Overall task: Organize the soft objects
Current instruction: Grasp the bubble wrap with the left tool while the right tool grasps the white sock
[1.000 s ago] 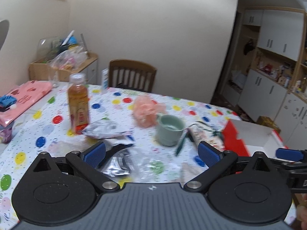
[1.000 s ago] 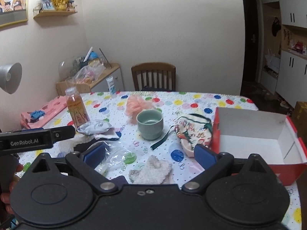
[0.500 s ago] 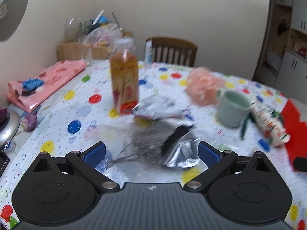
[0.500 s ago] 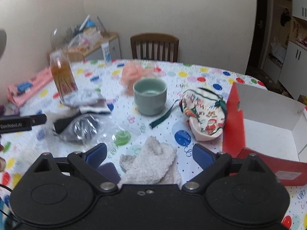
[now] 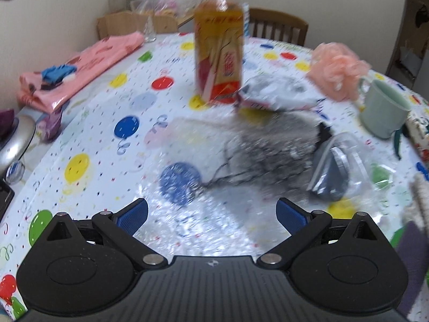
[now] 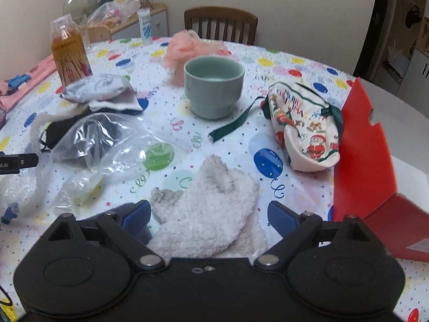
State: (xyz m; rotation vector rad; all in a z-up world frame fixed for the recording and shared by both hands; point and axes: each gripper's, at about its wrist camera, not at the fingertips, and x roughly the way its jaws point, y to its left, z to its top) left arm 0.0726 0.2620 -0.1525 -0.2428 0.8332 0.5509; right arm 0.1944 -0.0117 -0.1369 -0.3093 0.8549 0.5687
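Near counter front edge: right tool (image 6: 207, 213) open, astride fluffy white cloth (image 6: 209, 220); drop lower, pinch thick middle. Left tool (image 5: 211, 216) open over crinkly plastic (image 5: 203, 222).

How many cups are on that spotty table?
1. A pale green cup stands upright mid-table, just in front of the peach mesh sponge, left of the Christmas pouch. Clutter might hide others.

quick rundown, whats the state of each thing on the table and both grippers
left gripper: open, empty
right gripper: open, over fluffy white cloth
bottle: upright, capped
green cup: upright
christmas pouch: on its side
red box: open
plastic bag: crumpled, flat
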